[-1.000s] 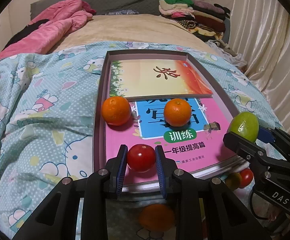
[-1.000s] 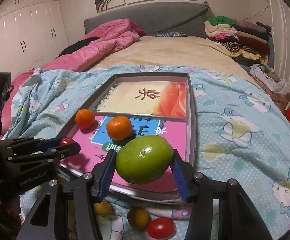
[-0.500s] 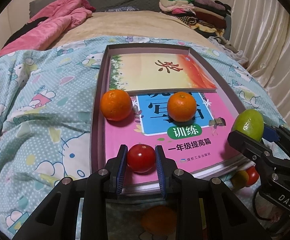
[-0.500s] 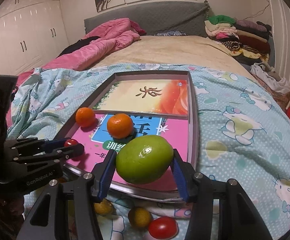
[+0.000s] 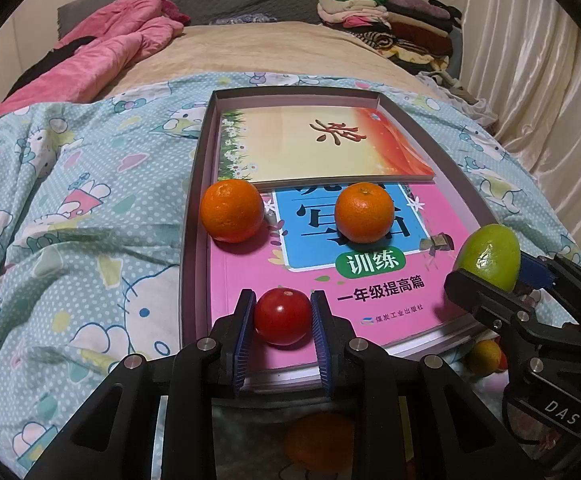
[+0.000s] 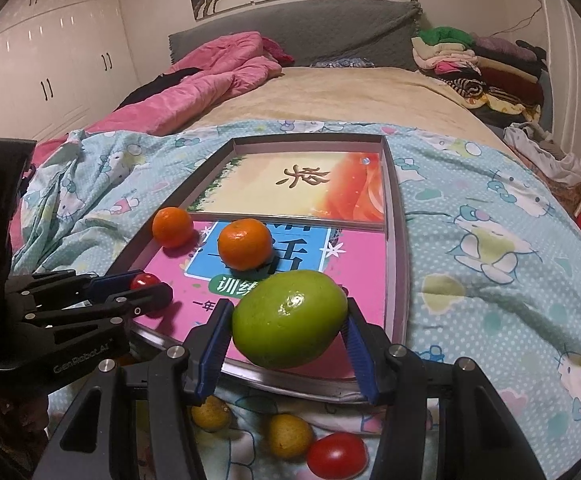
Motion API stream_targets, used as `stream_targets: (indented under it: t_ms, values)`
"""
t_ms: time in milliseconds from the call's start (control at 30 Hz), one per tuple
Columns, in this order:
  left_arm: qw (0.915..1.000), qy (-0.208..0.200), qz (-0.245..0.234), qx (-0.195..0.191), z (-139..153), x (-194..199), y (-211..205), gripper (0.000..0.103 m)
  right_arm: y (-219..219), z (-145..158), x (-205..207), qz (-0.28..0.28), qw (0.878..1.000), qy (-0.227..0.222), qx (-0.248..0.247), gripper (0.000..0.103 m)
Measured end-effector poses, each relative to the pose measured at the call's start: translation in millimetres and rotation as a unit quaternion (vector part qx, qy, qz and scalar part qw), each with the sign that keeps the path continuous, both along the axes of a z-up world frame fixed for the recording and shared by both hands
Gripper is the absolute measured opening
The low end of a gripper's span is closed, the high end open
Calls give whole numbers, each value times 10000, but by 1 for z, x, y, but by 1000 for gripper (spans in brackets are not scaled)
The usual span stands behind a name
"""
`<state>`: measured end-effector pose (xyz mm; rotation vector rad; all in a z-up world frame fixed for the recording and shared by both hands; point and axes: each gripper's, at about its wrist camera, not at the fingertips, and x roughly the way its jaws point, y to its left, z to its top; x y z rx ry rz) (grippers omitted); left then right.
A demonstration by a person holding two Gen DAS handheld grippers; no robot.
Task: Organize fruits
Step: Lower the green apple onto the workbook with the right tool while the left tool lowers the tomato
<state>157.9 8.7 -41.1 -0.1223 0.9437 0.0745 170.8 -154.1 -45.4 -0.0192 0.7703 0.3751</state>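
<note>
We see two oranges (image 5: 232,211) (image 5: 364,212) resting on the pink book inside the tray (image 5: 194,240), one by its left wall, one nearer the middle. A glossy red tomato (image 5: 282,317) sits clamped between blue-padded fingers (image 5: 242,332) over the tray's near edge, and a green fruit (image 6: 289,325) is pinched likewise. On the bedspread lie two yellow fruits (image 6: 211,413) (image 6: 290,435) and another tomato (image 6: 336,455).
</note>
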Motion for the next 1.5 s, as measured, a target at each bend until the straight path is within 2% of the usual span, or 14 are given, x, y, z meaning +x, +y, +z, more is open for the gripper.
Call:
stream_targets:
  t_ms: [500,1233,1500]
  values:
    - [10000,1,5,2,-1,0,0,28,8,-11,5,52,9996,162,-230,54]
    - [10000,21,41,-77,0,0,2,28,8,-12,4,26,9996,142,-240,55]
    - [9999,52,55,-99,0,-1,3,29,6,-10,4,23,9997,115,-217,62]
